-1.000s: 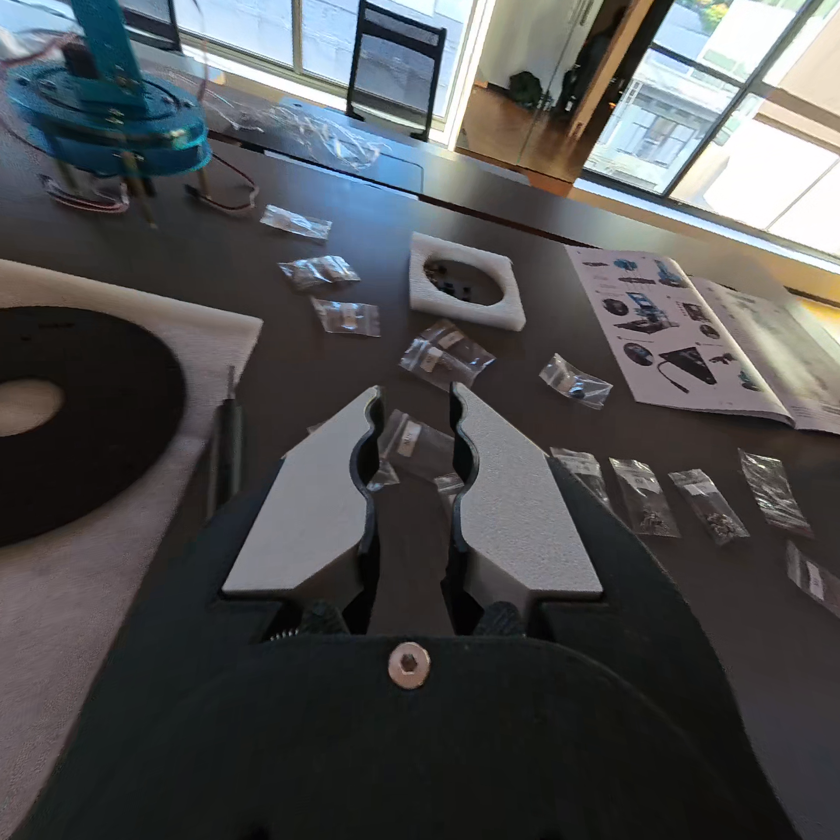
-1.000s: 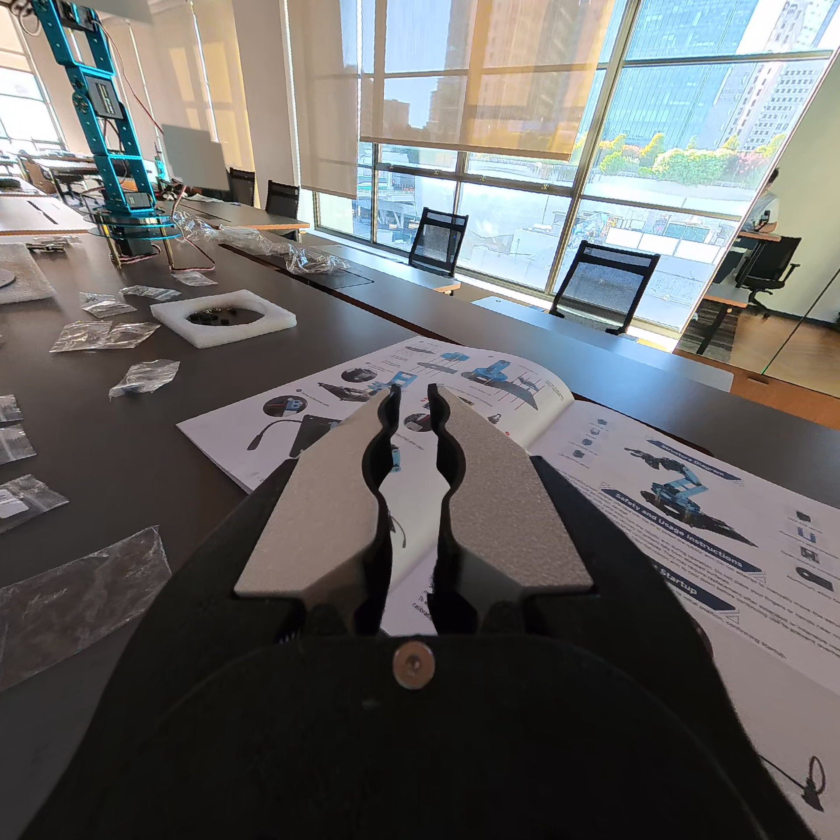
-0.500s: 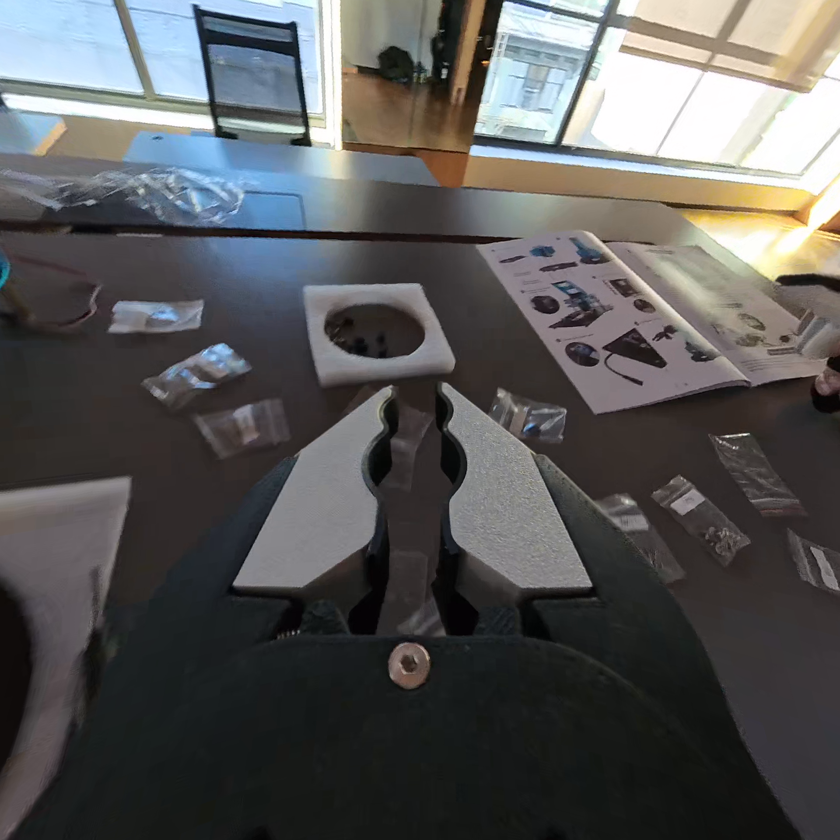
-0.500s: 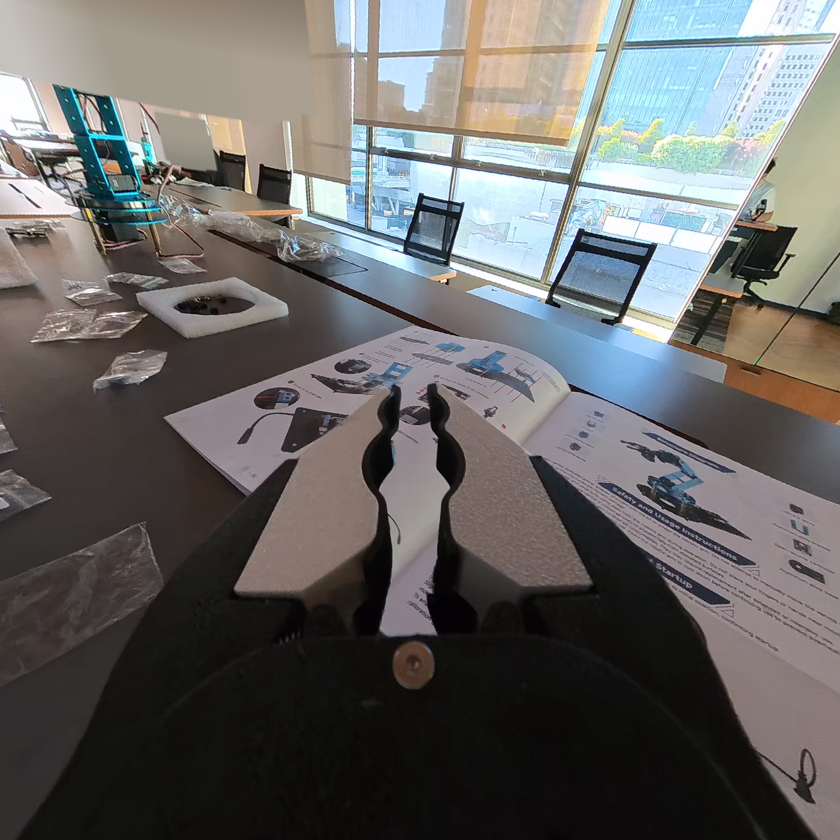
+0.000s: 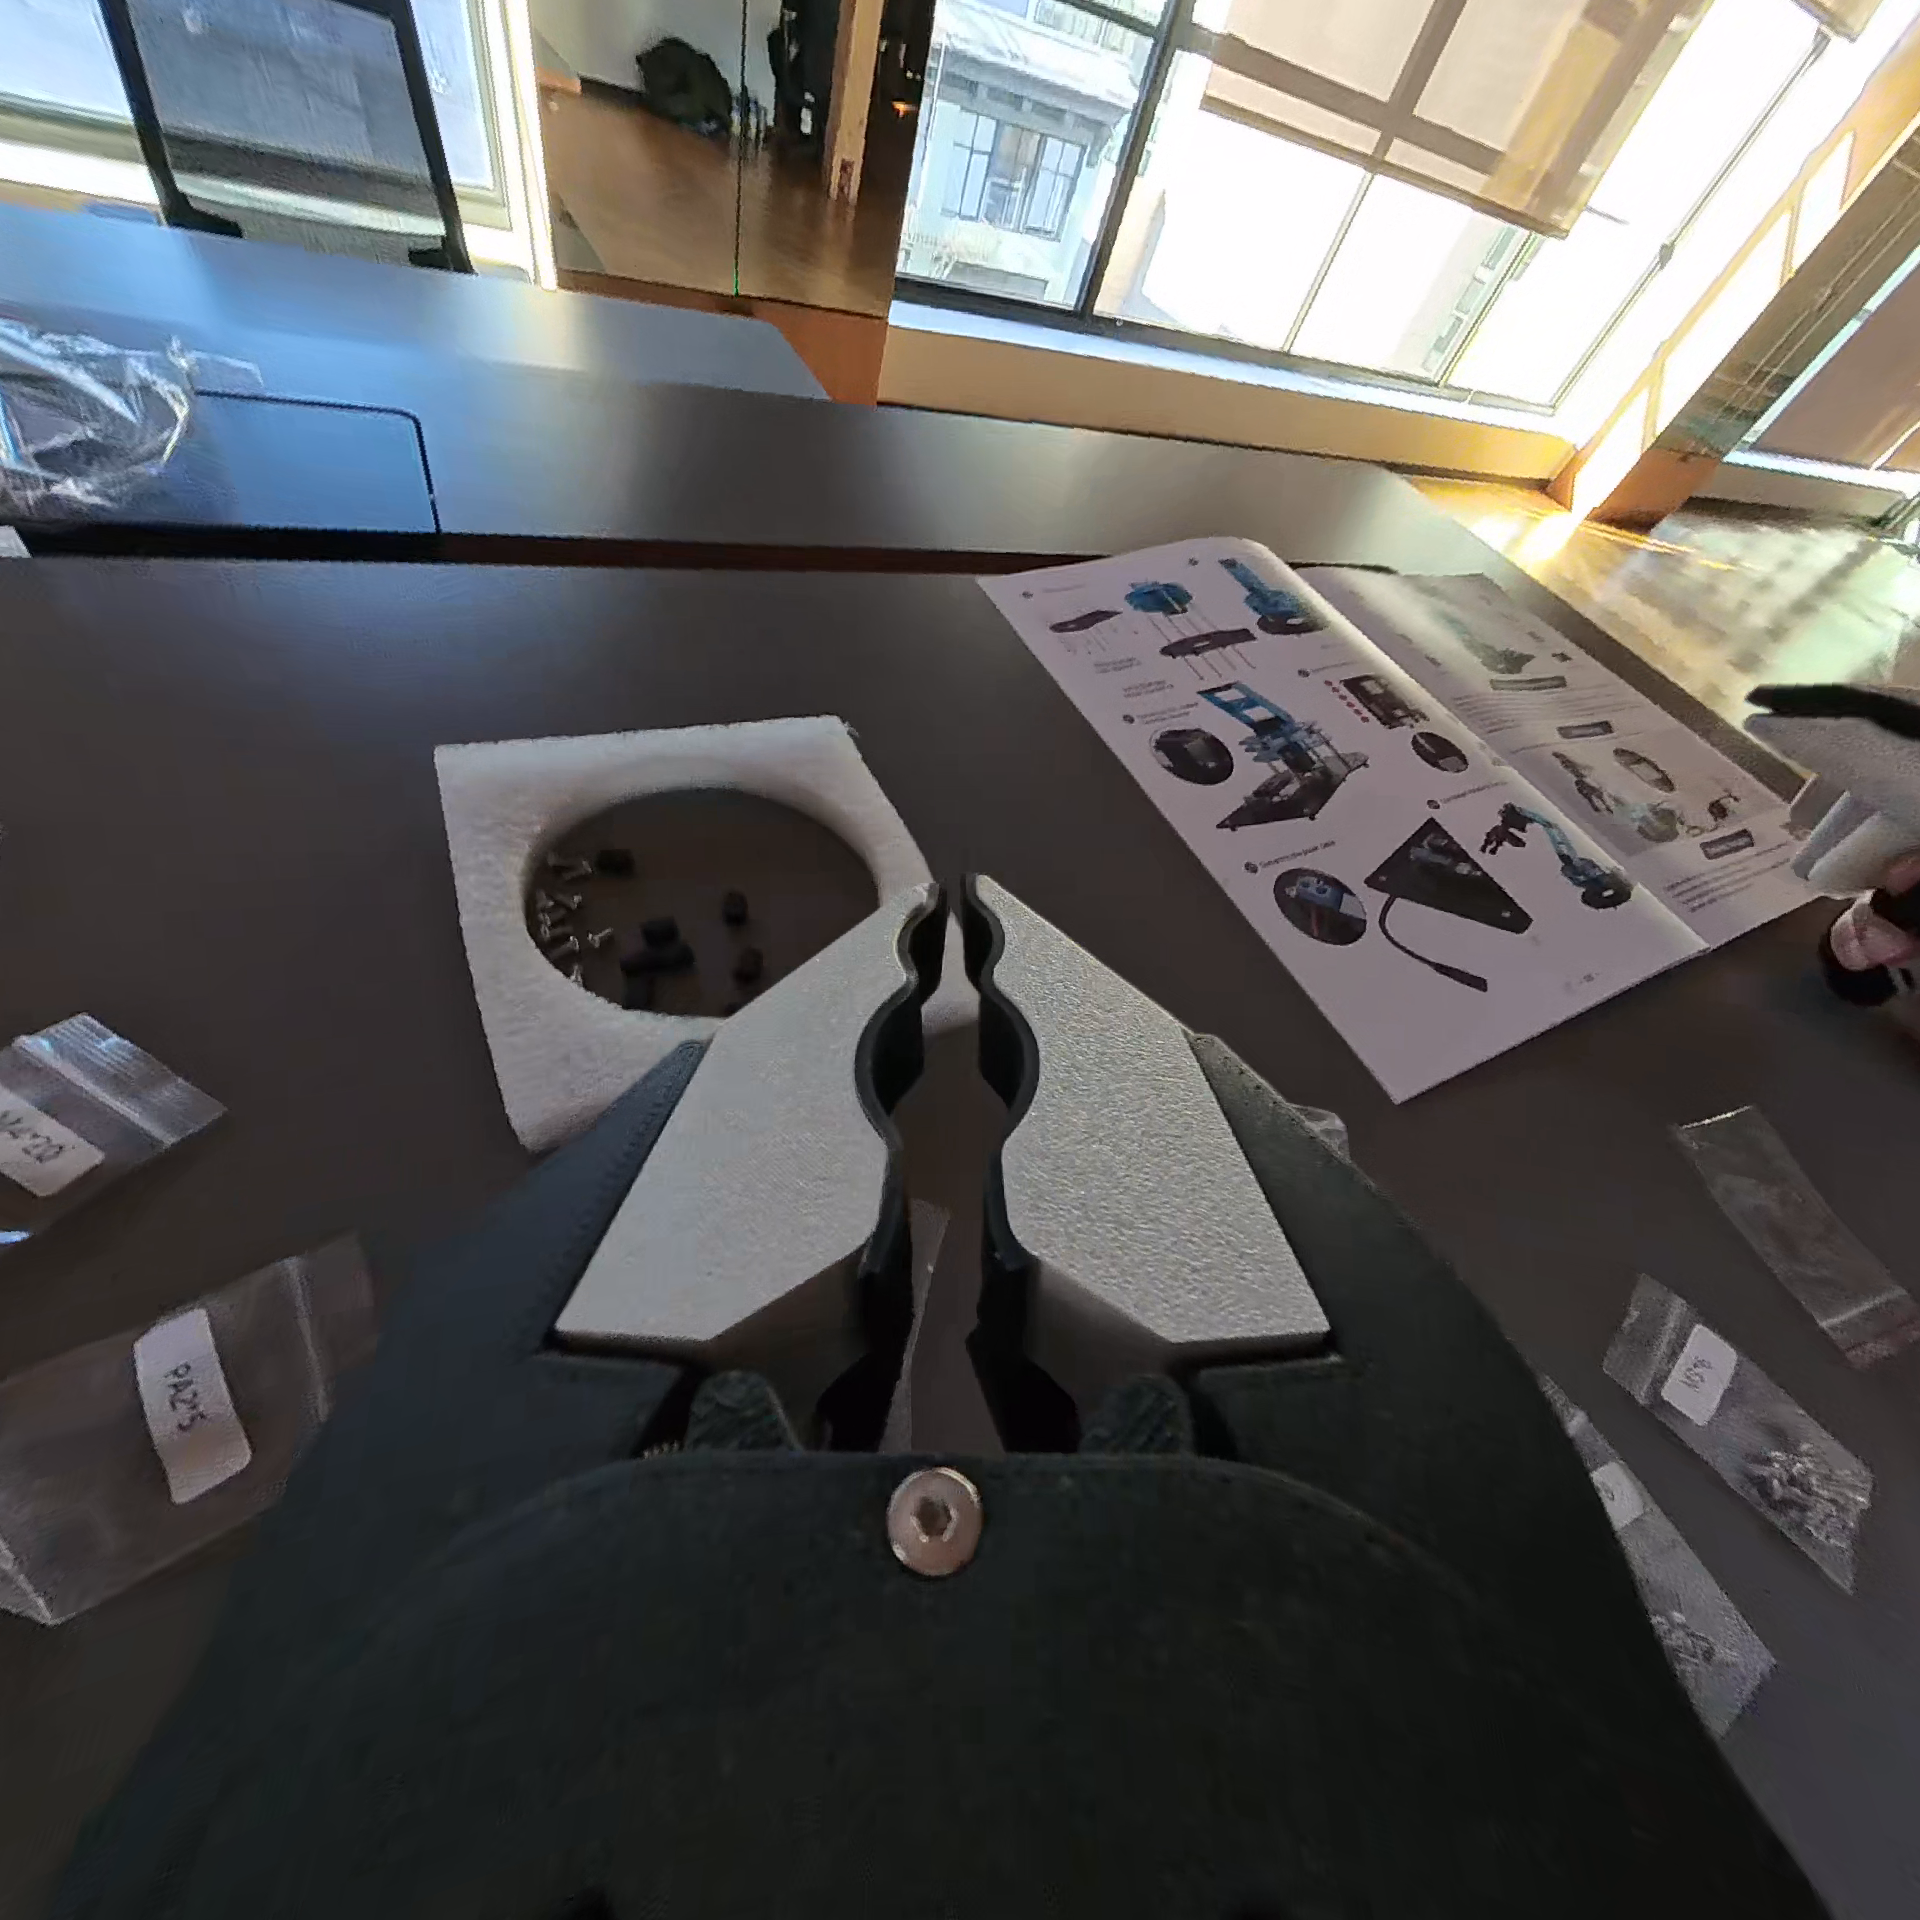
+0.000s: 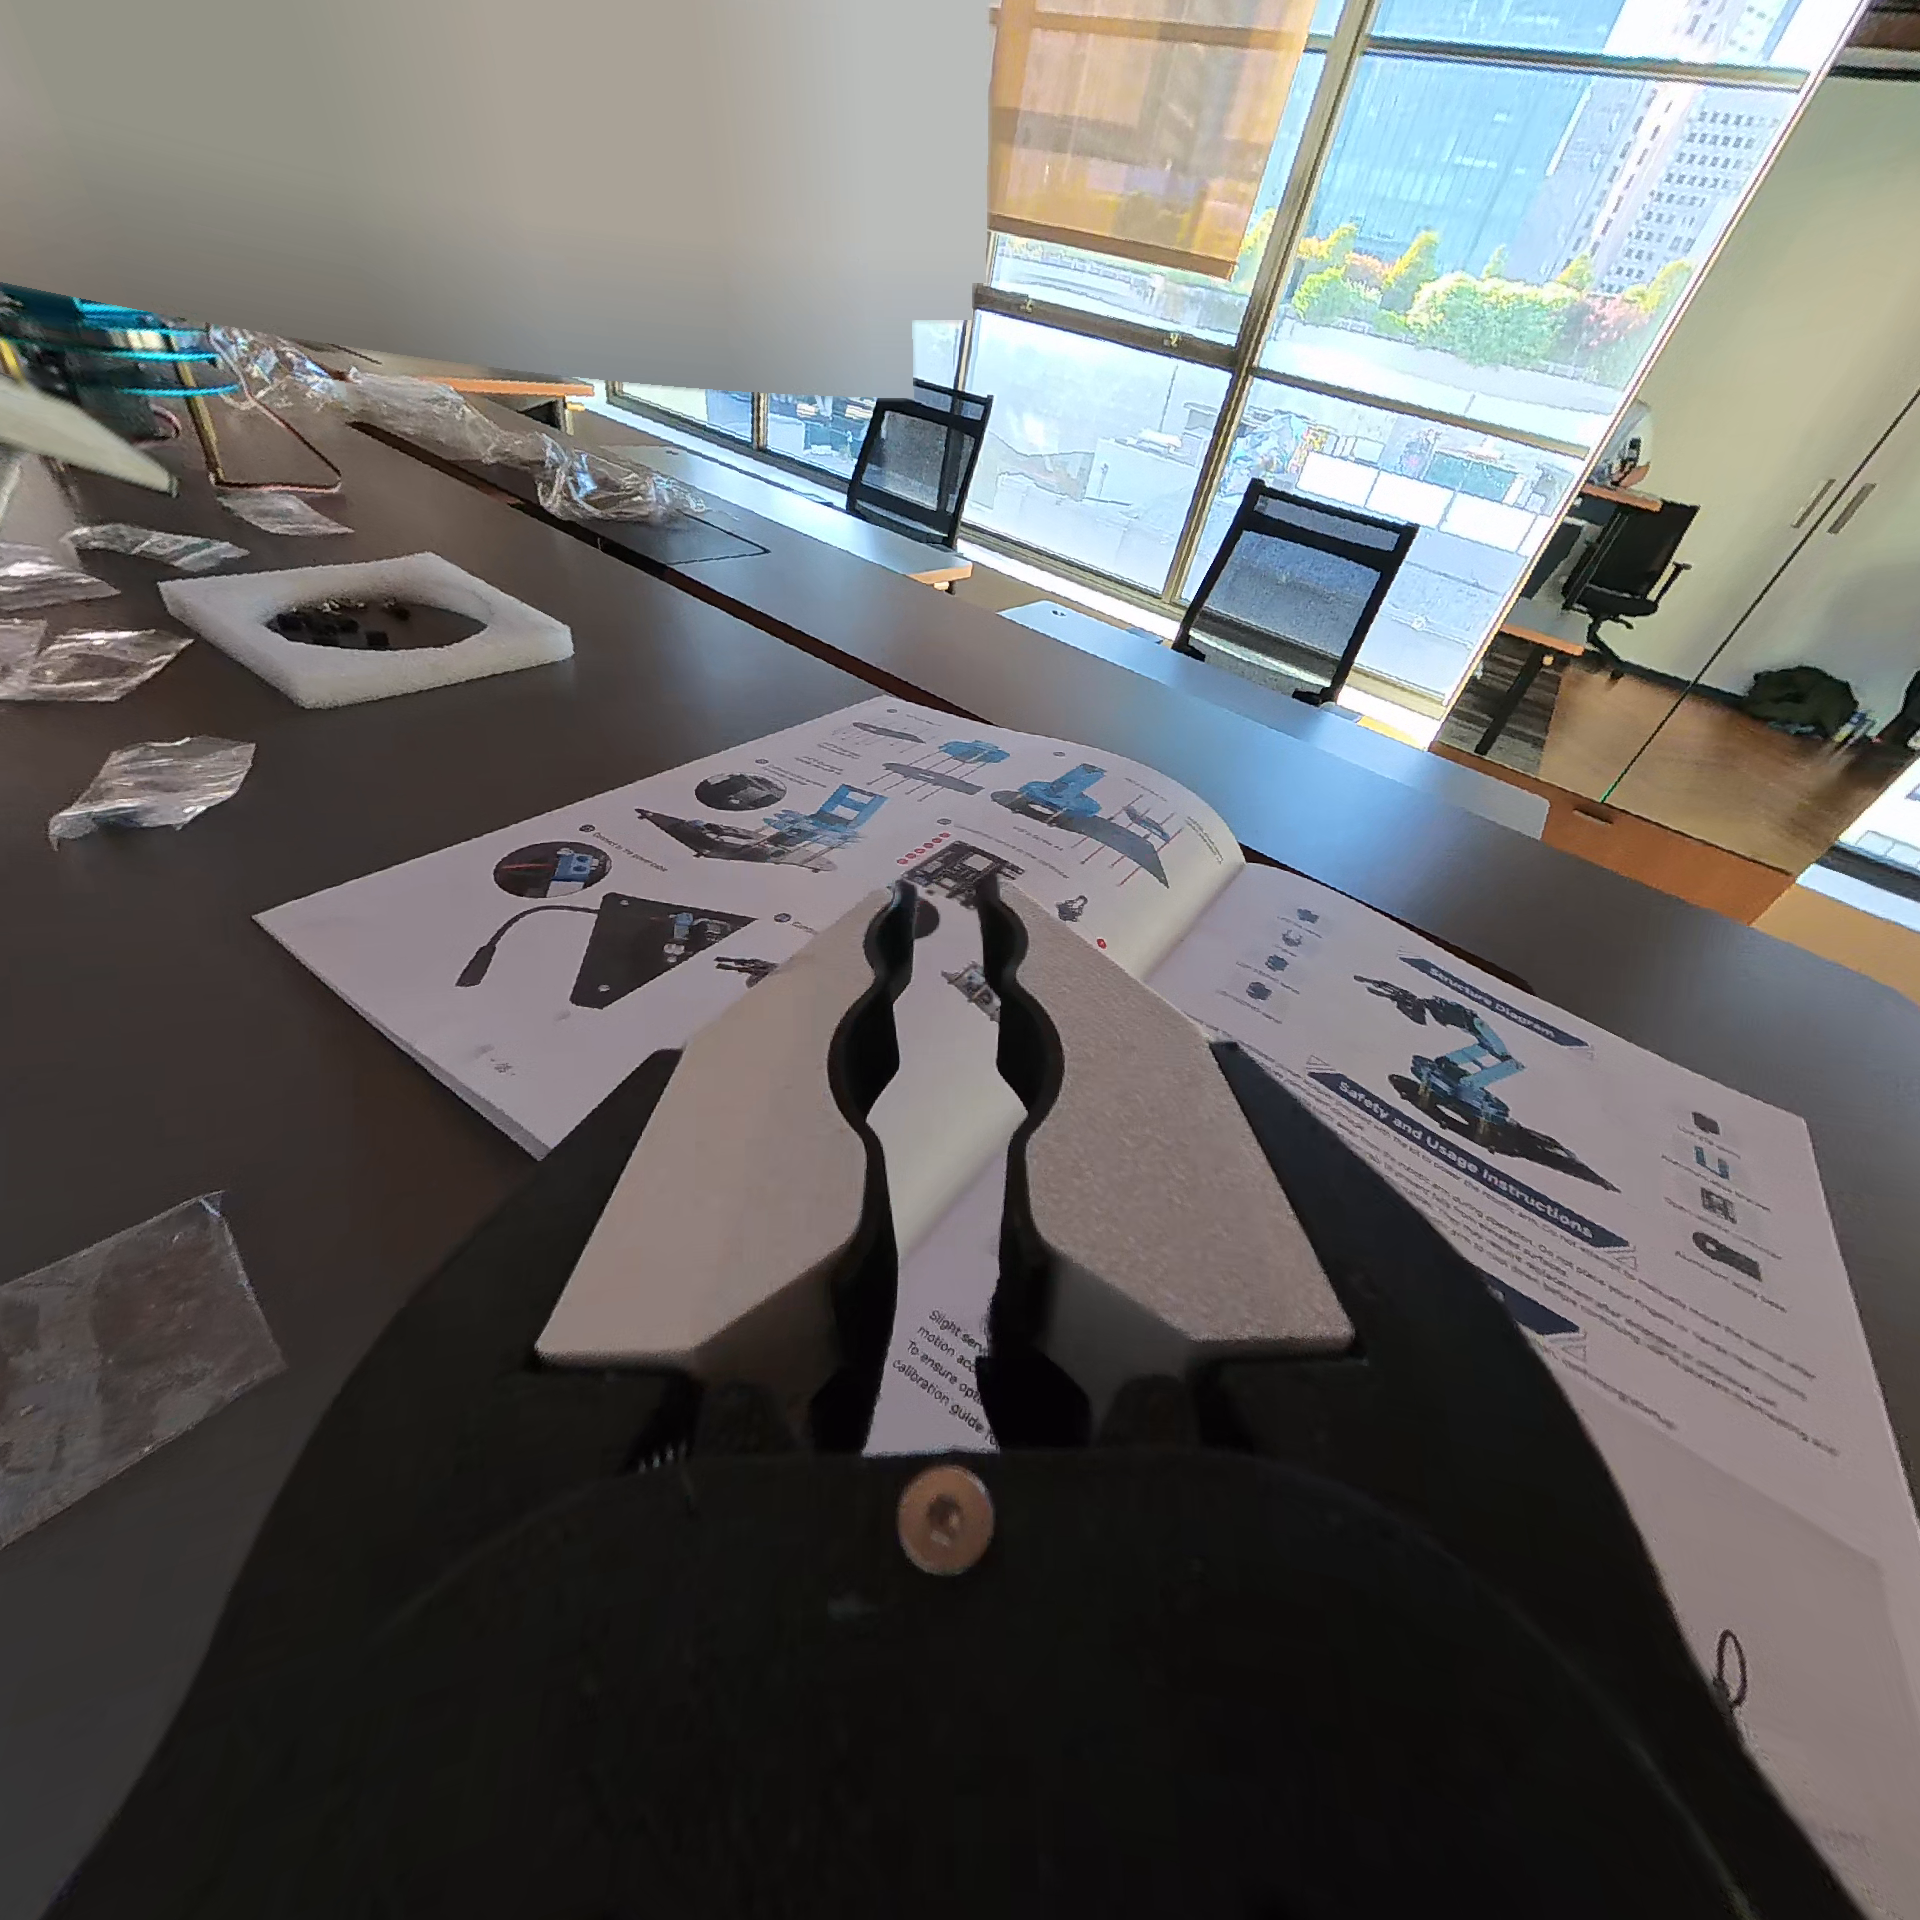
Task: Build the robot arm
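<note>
Left gripper (image 5: pixel 956 909) first: its jaws are drawn almost together, only a sliver between the tips, nothing held. It hovers over the dark table (image 5: pixel 260 727), tips above the near right corner of a white foam square (image 5: pixel 665 748). The foam's round cut-out holds a scatter of small screws and black parts (image 5: pixel 644 935).

Now the writing. By this gripper's left side lies a clear bag with a white label (image 5: pixel 177 1403), hand-marked in dark ink, and a second labelled bag (image 5: pixel 73 1101) beyond it. On the right, another labelled bag (image 5: pixel 1735 1423) has tiny metal pieces at its bottom. The open booklet (image 5: pixel 1351 831) lies further right, its pages full of numbered pictures of a blue machine with short printed captions. No brand mark can be made out.

Right gripper (image 6: pixel 943 904): jaws slightly apart, a narrow gap with nothing in it, poised low above the booklet's middle fold. Here the right-hand page shows dark blue heading bands and fine print, blurred in the left view.

Only the left view shows the bag labels, and it catches the right gripper at its far right edge. Only the right view shows a blue metal frame (image 6: pixel 125 353) at far left, crumpled plastic wrap (image 6: pixel 468 436), an unlabelled bag (image 6: pixel 156 784) and black chairs (image 6: pixel 1288 582) by the windows.
</note>
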